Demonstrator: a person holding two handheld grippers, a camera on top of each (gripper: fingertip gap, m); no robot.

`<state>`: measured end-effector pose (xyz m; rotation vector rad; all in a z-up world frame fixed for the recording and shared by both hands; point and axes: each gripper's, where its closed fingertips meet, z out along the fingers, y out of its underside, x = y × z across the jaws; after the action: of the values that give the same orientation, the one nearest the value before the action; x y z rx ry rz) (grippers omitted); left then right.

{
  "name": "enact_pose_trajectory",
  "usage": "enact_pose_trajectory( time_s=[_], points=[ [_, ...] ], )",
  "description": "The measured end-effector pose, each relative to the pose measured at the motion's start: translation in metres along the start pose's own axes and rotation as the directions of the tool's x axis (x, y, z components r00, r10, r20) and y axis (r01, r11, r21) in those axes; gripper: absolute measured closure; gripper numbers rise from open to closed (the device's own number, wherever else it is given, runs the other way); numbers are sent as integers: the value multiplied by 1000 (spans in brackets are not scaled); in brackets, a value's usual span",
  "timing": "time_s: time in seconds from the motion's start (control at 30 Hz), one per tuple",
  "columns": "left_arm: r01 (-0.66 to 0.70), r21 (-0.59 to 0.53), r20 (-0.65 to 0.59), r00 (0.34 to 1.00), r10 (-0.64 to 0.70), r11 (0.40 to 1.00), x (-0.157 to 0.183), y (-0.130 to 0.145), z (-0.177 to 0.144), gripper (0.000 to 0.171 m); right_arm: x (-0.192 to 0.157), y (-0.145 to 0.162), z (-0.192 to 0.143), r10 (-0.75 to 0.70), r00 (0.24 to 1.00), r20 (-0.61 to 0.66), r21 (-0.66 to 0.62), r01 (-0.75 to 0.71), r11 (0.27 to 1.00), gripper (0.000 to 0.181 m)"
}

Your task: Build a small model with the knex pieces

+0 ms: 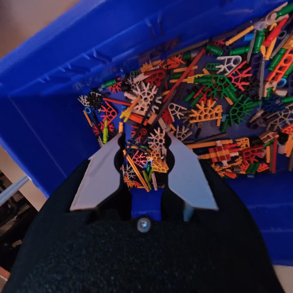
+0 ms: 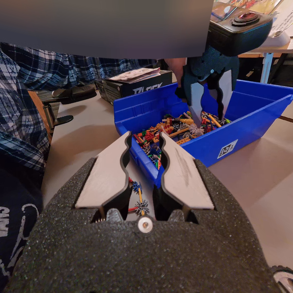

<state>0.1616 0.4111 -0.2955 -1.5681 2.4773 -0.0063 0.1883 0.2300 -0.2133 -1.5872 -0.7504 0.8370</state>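
A blue plastic bin [image 2: 204,149] stands on the table and holds a heap of small coloured construction-toy rods and connectors [image 1: 206,101]. My left gripper [image 1: 145,134] is open and points down into the heap, its tips straddling a pale snowflake connector [image 1: 158,140]. It also shows in the right wrist view [image 2: 209,122], with tips down among the pieces. My right gripper [image 2: 145,134] is open and empty, hovering over the table by the bin's near corner. A small built piece [image 2: 140,198] of rods and snowflake connectors lies on the table beneath it.
A black box [image 2: 134,88] with papers on top stands behind the bin. A person in a plaid shirt [image 2: 23,98] sits at the left. The bin's side bears a white sticker [image 2: 226,149]. The beige table [image 2: 245,198] extends to the right. There is about 20 cm between the tips of the two grippers.
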Motion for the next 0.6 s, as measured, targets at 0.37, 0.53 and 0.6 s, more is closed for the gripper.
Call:
enact_pose_trajectory(
  time_s=[0.37, 0.53, 0.6],
  points=[
    [-29, -283, -208, 978, -32, 959, 45, 62, 0, 97, -1, 2, 2, -2, 1000, 6, -8, 2, 1000, 148],
    [-78, -331, -213, 977, 6, 940, 47, 63, 7, 117, -1, 1, 2, -2, 1000, 7, -6, 2, 1000, 148],
    [-89, -328, -205, 979, 21, 940, 44, 59, 8, 133, -1, 2, 2, -2, 1000, 7, -7, 2, 1000, 148]
  ],
)
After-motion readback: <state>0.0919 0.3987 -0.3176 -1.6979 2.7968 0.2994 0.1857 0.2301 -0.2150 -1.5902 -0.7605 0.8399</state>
